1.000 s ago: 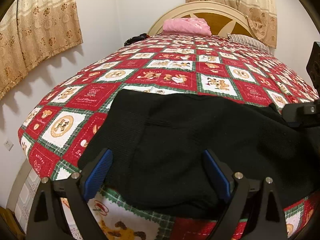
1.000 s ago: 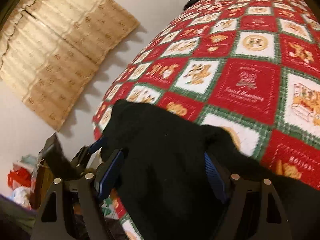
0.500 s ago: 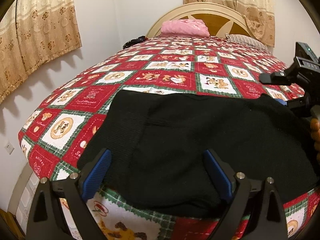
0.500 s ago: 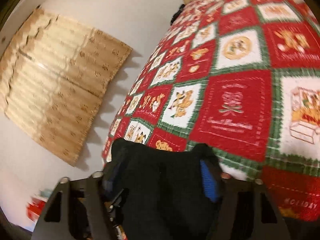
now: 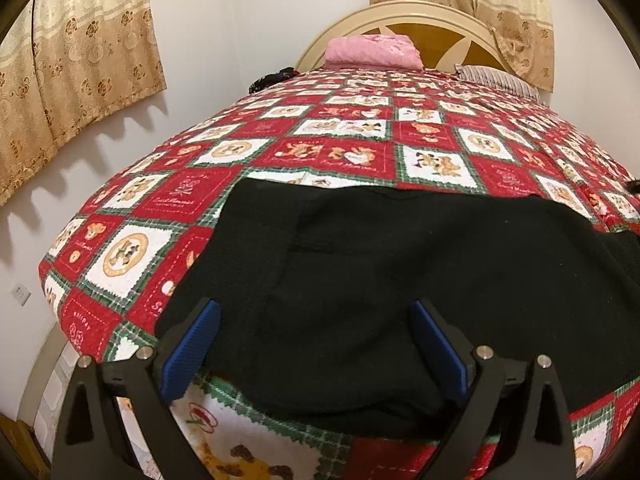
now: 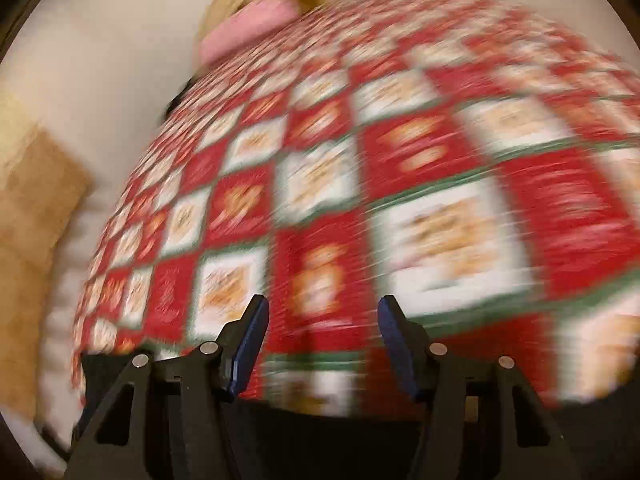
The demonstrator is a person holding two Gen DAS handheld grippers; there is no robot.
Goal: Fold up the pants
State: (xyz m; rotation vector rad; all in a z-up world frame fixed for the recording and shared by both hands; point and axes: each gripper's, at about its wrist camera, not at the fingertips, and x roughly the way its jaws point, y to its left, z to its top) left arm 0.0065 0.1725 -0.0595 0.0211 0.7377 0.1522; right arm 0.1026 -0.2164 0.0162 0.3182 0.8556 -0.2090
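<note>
Room was pretty plain: white walls (image 5: 224,20), beige floral curtains (image 5: 80,64) on the left and another set (image 5: 488,4) behind a cream arched headboard (image 5: 436,28) at the far end. Bed had a red-and-green patchwork quilt (image 5: 352,148). Wall socket (image 5: 21,294) low on the left.

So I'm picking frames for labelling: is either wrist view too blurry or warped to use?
Right wrist view: heavy motion smear over the quilt and pink pillow; only the right gripper is crisp, jaws apart with nothing between. Left wrist view: sharp, evenly lit; black pants and left gripper are clear, with fisheye bulging of the bed and curtain shadows on the wall.
</note>
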